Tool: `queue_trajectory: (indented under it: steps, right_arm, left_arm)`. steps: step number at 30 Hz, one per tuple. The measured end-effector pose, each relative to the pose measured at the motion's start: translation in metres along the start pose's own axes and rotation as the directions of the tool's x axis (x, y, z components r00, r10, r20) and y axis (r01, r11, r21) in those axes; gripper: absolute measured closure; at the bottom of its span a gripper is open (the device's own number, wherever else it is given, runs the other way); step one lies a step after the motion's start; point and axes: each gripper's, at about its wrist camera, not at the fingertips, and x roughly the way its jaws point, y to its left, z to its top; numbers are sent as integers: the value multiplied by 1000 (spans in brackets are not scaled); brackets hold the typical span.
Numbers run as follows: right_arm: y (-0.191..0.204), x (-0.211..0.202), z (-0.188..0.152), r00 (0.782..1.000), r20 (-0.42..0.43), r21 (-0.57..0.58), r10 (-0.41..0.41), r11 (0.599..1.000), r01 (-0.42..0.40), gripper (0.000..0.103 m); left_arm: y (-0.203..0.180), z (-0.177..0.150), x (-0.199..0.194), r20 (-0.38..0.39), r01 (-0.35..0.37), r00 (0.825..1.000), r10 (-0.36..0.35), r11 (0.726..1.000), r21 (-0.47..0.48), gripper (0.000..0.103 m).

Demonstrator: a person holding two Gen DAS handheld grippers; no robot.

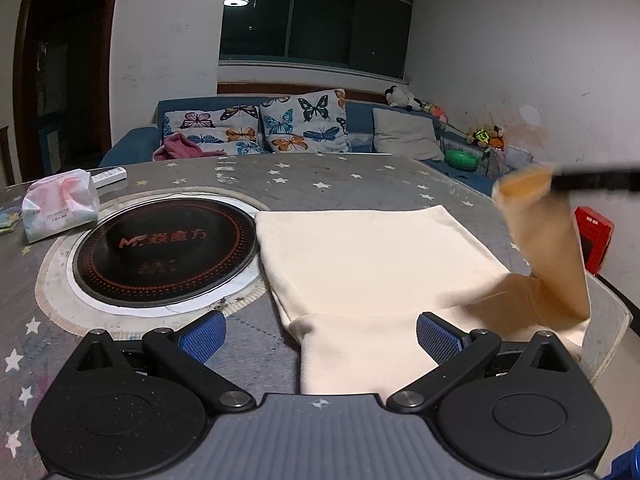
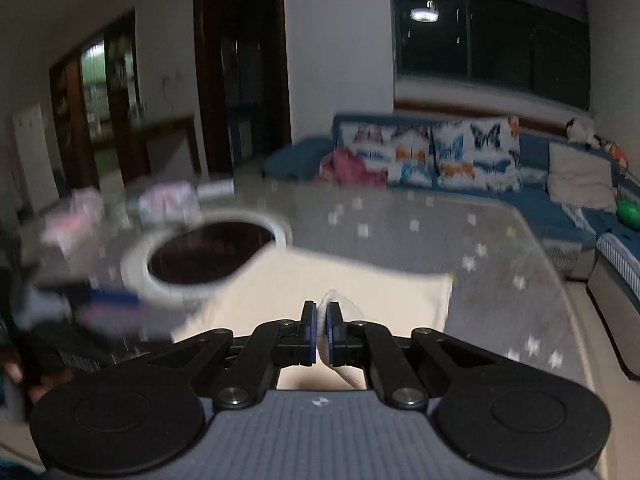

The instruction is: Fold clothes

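— Cream cotton garment point(image 1: 372, 256), smooth and flat: where is it?
— On my grey star-print table point(image 1: 304, 176), beside the black round hotplate point(image 1: 168, 252). Its long axis runs from me toward the sofa, narrow end nearest.
— Your claws?
— Left gripper point(image 1: 320, 334) is spread wide, holding nothing; right gripper point(image 2: 320, 332) is clenched on a lifted flap, likely mid-fold. Next, I judge, lay it squarely across.

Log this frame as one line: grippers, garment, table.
left gripper: open over near flap | right gripper: shut on cream garment, edge lifted | table: garment beside induction cooktop
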Motion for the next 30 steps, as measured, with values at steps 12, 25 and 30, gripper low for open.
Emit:
queue_trajectory:
  steps: [12, 25, 30]
  right_arm:
    - [59, 40, 25, 971, -27, -55, 237, 970, -238, 98]
    - [22, 44, -41, 990, -141, -78, -10, 997, -1, 49]
    - [-10, 46, -80, 979, -198, 11, -39, 999, 43, 50]
  left_arm:
    - [21, -5, -8, 9, -24, 1000, 24, 998, -51, 0]
    - [2, 4, -7, 31, 70, 997, -70, 997, -11, 8]
    - [-23, 6, 3, 14, 173, 985, -174, 984, 46, 30]
